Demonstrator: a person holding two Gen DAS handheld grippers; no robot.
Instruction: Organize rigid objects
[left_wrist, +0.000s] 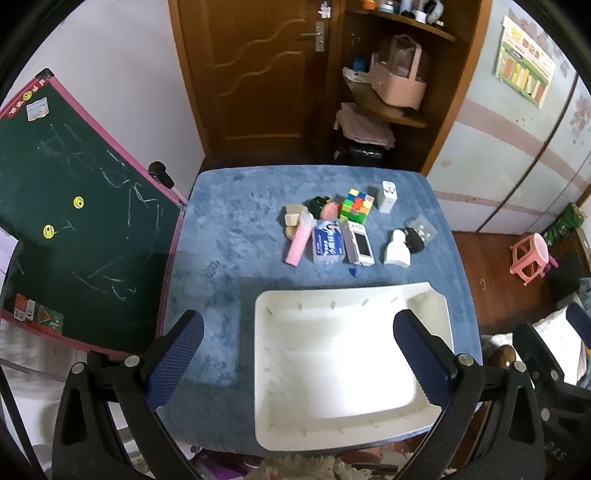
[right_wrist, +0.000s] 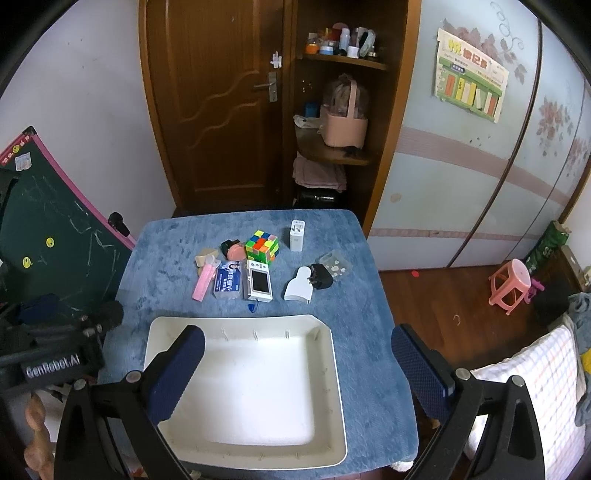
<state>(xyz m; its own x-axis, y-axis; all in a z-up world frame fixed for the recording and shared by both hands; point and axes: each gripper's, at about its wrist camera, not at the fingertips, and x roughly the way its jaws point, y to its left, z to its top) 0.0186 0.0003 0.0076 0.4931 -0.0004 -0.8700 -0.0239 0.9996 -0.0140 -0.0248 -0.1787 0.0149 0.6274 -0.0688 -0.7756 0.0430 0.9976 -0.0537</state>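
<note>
Nearest, both grippers hang above the near edge of the counter with jaws spread wide and nothing between them: the left gripper (left_wrist: 298, 354) and the right gripper (right_wrist: 297, 363), each with black plastic arms and flat pads of dark blue dimpled rubber. Under them sits a shallow rectangular white plastic tray (right_wrist: 338, 376) with rounded corners and small ribs along its walls, resting on the counter's plush blue cloth (left_wrist: 221, 229), whose nap shows brushed streaks. Beyond the tray, toward 12 o'clock, the rigid things lie in a loose cluster: a slim pink plastic bar (right_wrist: 203, 283), just beside it a glossy blue printed packet (right_wrist: 228, 282), then a flat white rectangular device with a dark screen (right_wrist: 259, 286), and at 1 o'clock a white bottle-shaped plastic piece (right_wrist: 300, 286) touching a black angular plug (right_wrist: 320, 277). Farther back stand a multicoloured puzzle cube (right_wrist: 263, 246), a round pink disc (right_wrist: 235, 253) at its left, and a white upright boxy charger (right_wrist: 297, 235).
</note>
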